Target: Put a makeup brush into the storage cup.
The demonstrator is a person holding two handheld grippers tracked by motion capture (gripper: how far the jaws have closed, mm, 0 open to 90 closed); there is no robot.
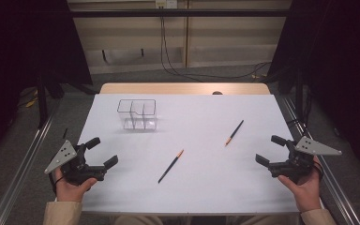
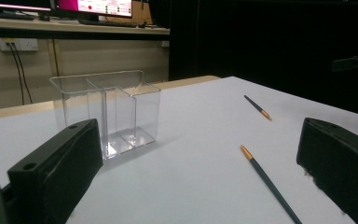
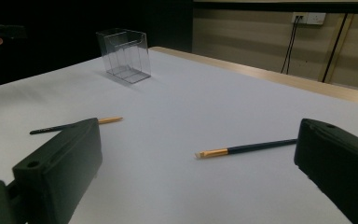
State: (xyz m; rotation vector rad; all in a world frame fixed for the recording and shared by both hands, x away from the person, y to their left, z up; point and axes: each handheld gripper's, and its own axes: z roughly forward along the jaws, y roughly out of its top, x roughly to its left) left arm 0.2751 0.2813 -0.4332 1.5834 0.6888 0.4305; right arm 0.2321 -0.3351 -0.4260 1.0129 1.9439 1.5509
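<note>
Both grippers, left (image 1: 101,152) and right (image 1: 271,149), gaped wide and empty at 8 and 4 o'clock, flanking two brushes (image 1: 171,166) (image 1: 234,132) lying loose for pickup; clear holder (image 1: 137,114) waited at 11

The white tabletop (image 1: 192,187) is the brightest surface, evenly lit from above, with no glare; the room around it falls to near black on both sides. Shadows are soft and faint; the clear box (image 1: 137,114) casts only a pale grey smudge beside itself. The high view is slightly soft overall; in both gripper views the claw pads near the tabletop's close edge are blurred and dim, and the far wall looks grainy.
</note>
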